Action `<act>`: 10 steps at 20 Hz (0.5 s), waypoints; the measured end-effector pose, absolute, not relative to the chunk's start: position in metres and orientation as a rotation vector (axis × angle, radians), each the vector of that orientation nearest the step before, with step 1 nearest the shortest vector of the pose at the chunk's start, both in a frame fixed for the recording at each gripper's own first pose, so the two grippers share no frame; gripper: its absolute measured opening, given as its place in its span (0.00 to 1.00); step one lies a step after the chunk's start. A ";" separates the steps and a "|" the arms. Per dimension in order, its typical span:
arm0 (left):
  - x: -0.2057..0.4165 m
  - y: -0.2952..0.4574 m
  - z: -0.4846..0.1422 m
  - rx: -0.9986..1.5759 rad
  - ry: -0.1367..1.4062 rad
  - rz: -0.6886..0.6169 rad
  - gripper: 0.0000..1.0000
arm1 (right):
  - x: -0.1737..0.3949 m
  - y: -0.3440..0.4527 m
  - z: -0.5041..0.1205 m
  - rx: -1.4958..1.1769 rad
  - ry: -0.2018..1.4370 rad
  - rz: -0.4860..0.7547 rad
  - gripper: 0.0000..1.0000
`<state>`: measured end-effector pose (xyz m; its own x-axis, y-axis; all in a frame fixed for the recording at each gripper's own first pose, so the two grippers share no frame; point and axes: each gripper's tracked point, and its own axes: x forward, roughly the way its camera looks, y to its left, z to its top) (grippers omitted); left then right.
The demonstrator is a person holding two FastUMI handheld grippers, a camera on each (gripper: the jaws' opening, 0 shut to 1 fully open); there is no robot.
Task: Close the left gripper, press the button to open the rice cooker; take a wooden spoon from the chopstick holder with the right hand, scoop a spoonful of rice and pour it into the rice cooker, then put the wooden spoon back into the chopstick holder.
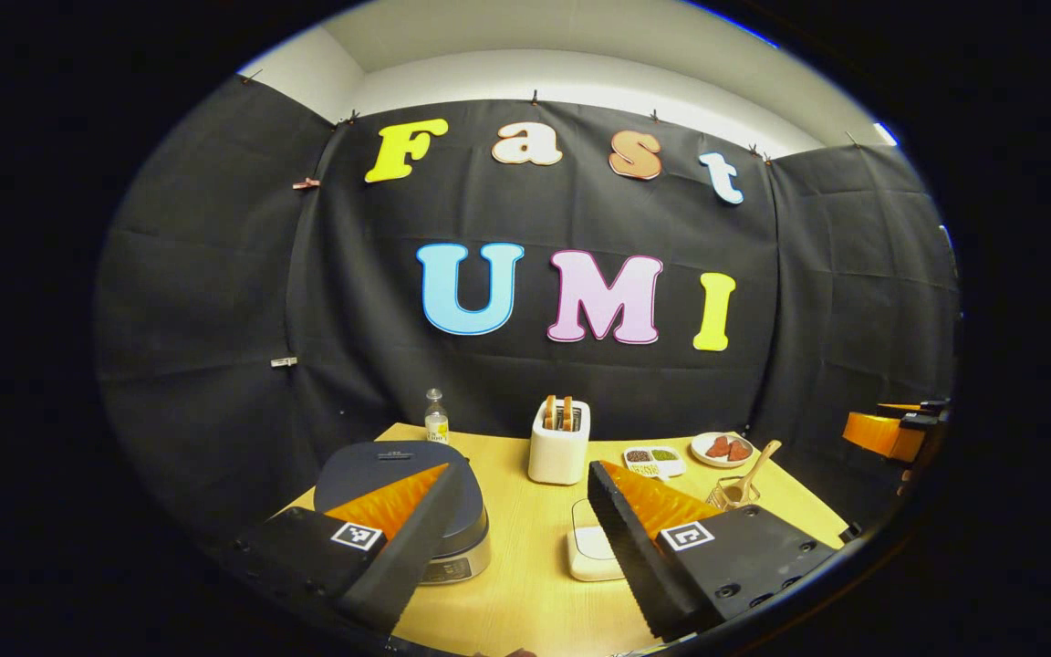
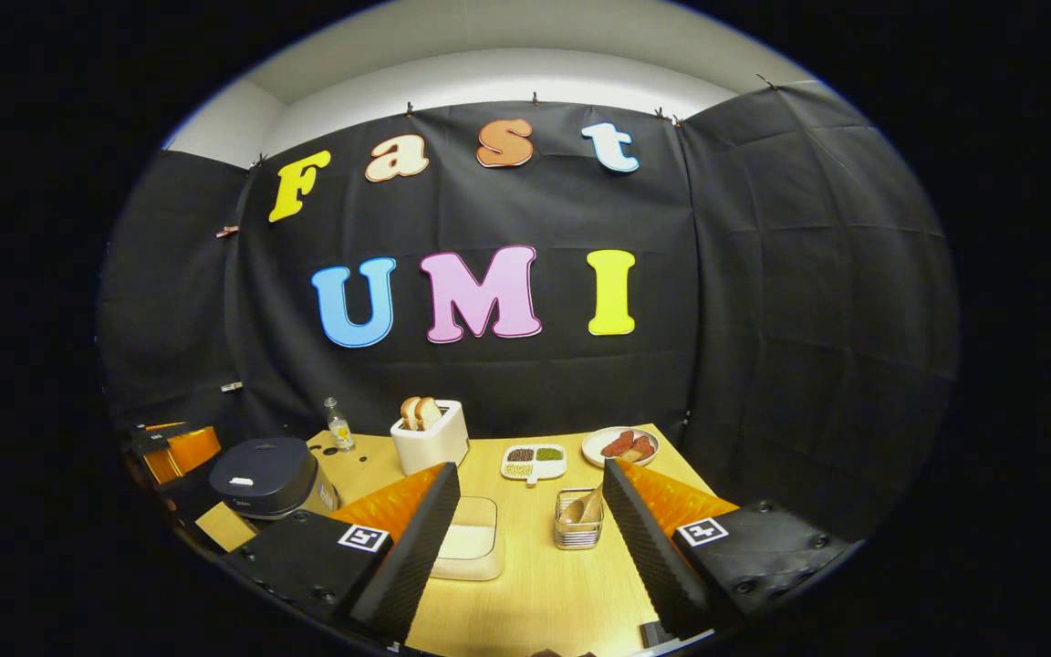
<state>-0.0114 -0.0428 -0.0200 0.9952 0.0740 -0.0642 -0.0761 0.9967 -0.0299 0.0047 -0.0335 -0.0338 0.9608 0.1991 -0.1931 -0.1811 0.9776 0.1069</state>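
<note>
1. Tongs, left [image 1: 515, 520]: spread wide, nothing held, hanging above the near table edge; bare pale wooden table [image 1: 525, 584] lies between the fingers.
2. Dark-lidded round rice cooker [image 1: 398, 470]: lid down, near the table's left edge, partly behind the left finger.
3. Tongs, right [image 2: 530, 529]: spread wide, nothing held, above the near edge.
4. Wire chopstick holder [image 2: 577, 532]: holds a pale wooden spoon [image 2: 587, 506], just beside the right finger, apart from it.
5. Shallow white rice tray [image 2: 471, 547]: near the table's front, touching nothing else.
6. White toaster [image 2: 431, 440] with bread: back centre, well apart from both tongs.
</note>
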 end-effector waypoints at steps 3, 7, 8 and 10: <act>-0.019 -0.040 -0.017 -0.029 0.067 0.124 0.95 | 0.010 -0.036 -0.035 0.119 0.203 0.224 0.98; -0.025 -0.036 -0.010 -0.027 0.054 0.158 0.95 | 0.013 -0.038 -0.033 0.093 0.188 0.249 0.98; -0.026 -0.034 -0.007 -0.025 0.051 0.159 0.95 | 0.013 -0.035 -0.031 0.095 0.186 0.250 0.99; -0.026 -0.034 -0.004 -0.021 0.043 0.146 0.95 | 0.010 -0.032 -0.027 0.092 0.175 0.240 0.99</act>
